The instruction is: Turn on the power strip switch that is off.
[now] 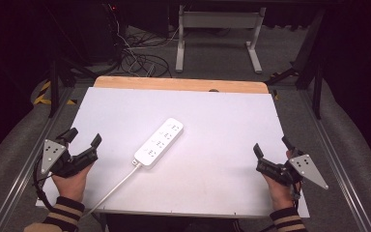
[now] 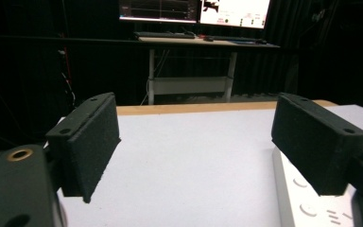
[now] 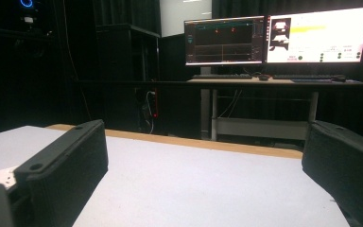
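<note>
Both grippers wait at the sides, and the power strip lies in the middle of the table.

The left gripper [image 1: 84,137] sits by the left edge of the white table [image 1: 222,169] with its jaws spread wide and nothing between them. The right gripper [image 1: 272,145] sits by the right edge, jaws also spread and holding nothing. The white power strip [image 1: 159,142] lies flat and slanted between them, a bit closer to the left one, and its cord [image 1: 111,189] runs off the near edge. I think no step has begun yet; this looks like the start. Next, a gripper needs to go in toward the strip and line its jaws up across the narrow sides. There is lots of bare table around the strip to move in. Watch the cord and the near edge.
</note>
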Demonstrator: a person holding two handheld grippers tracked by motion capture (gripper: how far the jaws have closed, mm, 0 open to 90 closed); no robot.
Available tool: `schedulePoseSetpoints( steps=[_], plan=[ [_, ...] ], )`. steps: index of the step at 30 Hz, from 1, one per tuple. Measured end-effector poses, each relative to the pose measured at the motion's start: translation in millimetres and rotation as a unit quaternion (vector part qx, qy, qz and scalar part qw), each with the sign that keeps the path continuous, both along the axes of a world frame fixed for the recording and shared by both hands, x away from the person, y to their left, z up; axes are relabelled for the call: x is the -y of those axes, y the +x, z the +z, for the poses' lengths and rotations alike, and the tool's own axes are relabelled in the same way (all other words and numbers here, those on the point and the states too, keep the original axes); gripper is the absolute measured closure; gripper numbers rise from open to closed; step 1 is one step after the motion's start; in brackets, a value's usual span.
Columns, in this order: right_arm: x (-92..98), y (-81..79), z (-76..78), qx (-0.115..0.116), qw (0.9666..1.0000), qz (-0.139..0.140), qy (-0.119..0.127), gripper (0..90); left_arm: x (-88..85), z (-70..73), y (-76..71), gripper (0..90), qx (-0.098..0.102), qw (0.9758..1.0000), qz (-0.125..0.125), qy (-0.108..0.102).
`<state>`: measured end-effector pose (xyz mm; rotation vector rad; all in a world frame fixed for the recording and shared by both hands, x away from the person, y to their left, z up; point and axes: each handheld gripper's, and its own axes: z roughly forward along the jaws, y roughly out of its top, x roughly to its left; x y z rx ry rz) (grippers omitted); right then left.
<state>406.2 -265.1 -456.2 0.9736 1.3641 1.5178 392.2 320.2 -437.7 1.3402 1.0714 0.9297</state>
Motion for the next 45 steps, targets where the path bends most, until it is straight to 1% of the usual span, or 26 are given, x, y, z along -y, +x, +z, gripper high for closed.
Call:
schedulePoseSetpoints(
  steps=[5,7,8,9,11,14,17,18,19,20,21,23,24,25,27,30,31,32,34,37,38,39,41,43,44,45],
  plan=[
    [1.8,-1.6,0.2,0.001,1.0000,-0.003,0.001,1.6,2.7,2.6,1.1,30.7,-0.009,0.9994,-0.034,0.002],
    [2.6,-1.9,0.2,0.000,1.0000,-0.003,0.001,1.6,3.1,3.1,1.3,36.7,-0.008,0.9992,-0.040,0.004],
    [2.8,-2.1,0.3,-0.001,1.0000,-0.003,0.002,1.7,3.6,4.3,1.0,43.1,-0.008,0.9982,-0.060,0.004],
    [2.7,-2.2,0.4,-0.002,1.0000,-0.001,0.003,1.7,3.7,4.5,0.0,50.4,-0.002,0.9976,-0.069,0.005],
    [2.5,-2.3,0.2,-0.004,1.0000,0.001,0.005,1.8,3.5,5.6,-1.5,70.2,0.006,0.9961,-0.088,0.002],
    [1.9,-1.8,0.0,-0.005,1.0000,0.005,0.005,1.8,2.9,8.6,-2.6,82.1,0.013,0.9951,-0.098,0.008],
    [1.9,-1.5,-0.2,-0.006,0.9999,0.007,0.006,1.9,3.2,12.0,-2.2,90.0,0.011,0.9947,-0.101,0.014],
    [2.0,-1.3,-0.2,-0.007,0.9999,0.007,0.007,2.1,3.2,12.0,-2.2,90.0,0.011,0.9947,-0.101,0.014],
    [2.0,-1.3,-0.3,-0.009,0.9999,0.008,0.008,2.2,5.9,14.7,-1.2,90.0,0.001,0.9945,-0.101,0.028],
    [2.1,-1.2,-0.4,-0.010,0.9999,0.008,0.008,2.4,5.9,14.7,-1.2,90.0,0.001,0.9945,-0.101,0.028],
    [2.2,-0.9,-0.6,-0.012,0.9999,0.007,0.008,2.7,10.1,18.9,-0.3,90.0,-0.010,0.9935,-0.103,0.047],
    [2.1,-0.4,-1.0,-0.015,0.9998,0.007,0.006,2.9,13.9,23.3,1.1,90.0,-0.023,0.9921,-0.111,0.052],
    [1.9,-0.1,-1.2,-0.016,0.9998,0.009,0.006,3.0,13.9,23.3,1.1,90.0,-0.023,0.9921,-0.111,0.052],
    [1.7,0.1,-1.4,-0.017,0.9998,0.010,0.006,3.0,18.2,27.0,3.7,90.0,-0.039,0.9899,-0.121,0.061],
    [1.6,0.3,-1.6,-0.018,0.9997,0.011,0.007,3.3,23.2,30.1,6.5,90.0,-0.055,0.9878,-0.127,0.071],
    [1.7,-0.1,-1.5,-0.022,0.9997,0.012,0.007,3.7,31.6,35.2,13.2,90.0,-0.084,0.9831,-0.141,0.081],
    [2.1,0.1,-1.6,-0.022,0.9997,0.013,0.006,3.8,31.6,35.2,13.2,90.0,-0.084,0.9831,-0.141,0.081],
    [2.3,0.2,-1.9,-0.023,0.9996,0.013,0.007,3.8,39.9,38.5,19.4,90.0,-0.100,0.9792,-0.154,0.086],
    [2.8,0.1,-2.2,-0.027,0.9995,0.011,0.007,3.9,51.6,40.9,26.1,90.0,-0.122,0.9740,-0.164,0.097],
    [3.6,0.0,-2.3,-0.028,0.9995,0.011,0.007,4.1,71.0,43.5,36.3,90.0,-0.157,0.9619,-0.184,0.127],
    [3.6,0.0,-2.3,-0.028,0.9995,0.011,0.007,4.1,71.0,43.5,36.3,90.0,-0.157,0.9619,-0.184,0.127],
    [4.0,-0.3,-2.1,-0.028,0.9995,0.012,0.007,4.2,83.2,45.3,42.3,90.0,-0.178,0.9542,-0.190,0.147],
    [4.3,-0.7,-1.9,-0.029,0.9995,0.012,0.007,4.3,94.3,47.2,47.9,90.0,-0.201,0.9460,-0.196,0.162],
    [4.6,-0.8,-1.8,-0.028,0.9995,0.013,0.007,4.5,104.5,48.0,55.2,90.0,-0.233,0.9339,-0.198,0.185],
    [4.7,-0.9,-1.7,-0.029,0.9995,0.013,0.007,4.7,104.5,48.0,55.2,90.0,-0.233,0.9339,-0.198,0.185],
    [4.8,-0.9,-1.6,-0.030,0.9994,0.013,0.007,4.8,109.5,47.3,59.2,90.0,-0.254,0.9257,-0.200,0.197]
  ],
)
